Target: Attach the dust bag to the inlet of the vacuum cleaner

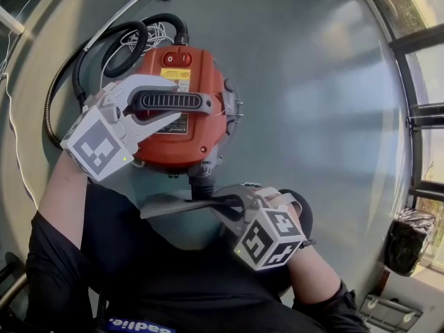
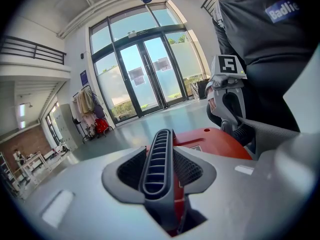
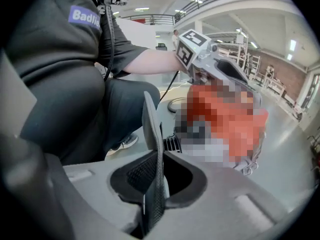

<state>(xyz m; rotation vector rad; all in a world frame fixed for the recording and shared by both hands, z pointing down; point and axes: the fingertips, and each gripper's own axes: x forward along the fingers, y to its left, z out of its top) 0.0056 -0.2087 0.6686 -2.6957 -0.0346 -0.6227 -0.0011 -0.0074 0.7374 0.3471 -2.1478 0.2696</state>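
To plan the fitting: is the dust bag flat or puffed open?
Flat: the dust bag is a thin sheet, seen edge-on, pinched in the right gripper.

I see an orange-red vacuum cleaner [image 1: 208,89], its black ribbed handle [image 1: 170,102], and a grey dust bag [image 1: 173,205] at its six o'clock.

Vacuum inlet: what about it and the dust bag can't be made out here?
Inlet: head view shows only a dark stub below the vacuum cleaner; no opening visible.
Vacuum cleaner, right gripper view: covered by a mosaic patch.
Dust bag: edge-on in the right gripper view, partly behind the right gripper in the head view.
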